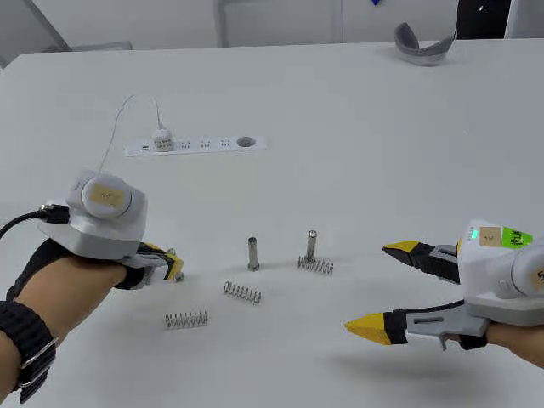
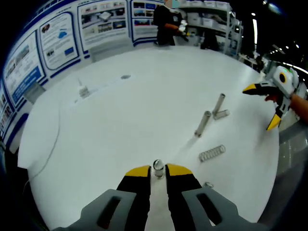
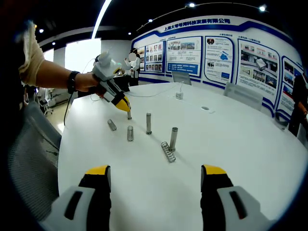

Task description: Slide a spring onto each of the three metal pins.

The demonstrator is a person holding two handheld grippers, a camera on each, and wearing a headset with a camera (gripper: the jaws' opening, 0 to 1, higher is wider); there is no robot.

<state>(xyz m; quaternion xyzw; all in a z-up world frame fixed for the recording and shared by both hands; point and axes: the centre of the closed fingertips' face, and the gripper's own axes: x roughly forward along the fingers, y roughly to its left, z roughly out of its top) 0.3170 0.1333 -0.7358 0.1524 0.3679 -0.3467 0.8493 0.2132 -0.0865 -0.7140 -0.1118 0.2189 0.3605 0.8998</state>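
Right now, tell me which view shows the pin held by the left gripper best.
The left gripper view: the pin sits close up, clamped between the yellow fingers. In the head view the left gripper hides most of it; in the right gripper view the pin is small and far off.

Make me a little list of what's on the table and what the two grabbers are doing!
Table: white
Free pins: two, standing upright, middle pin and right pin
Third pin: between the left gripper's tips
Springs: three, lying flat, none on a pin: far spring beside the right pin, middle spring, near spring
Left gripper: shut on the third pin
Right gripper: open, holding nothing
Power strip: farther back, white cable attached
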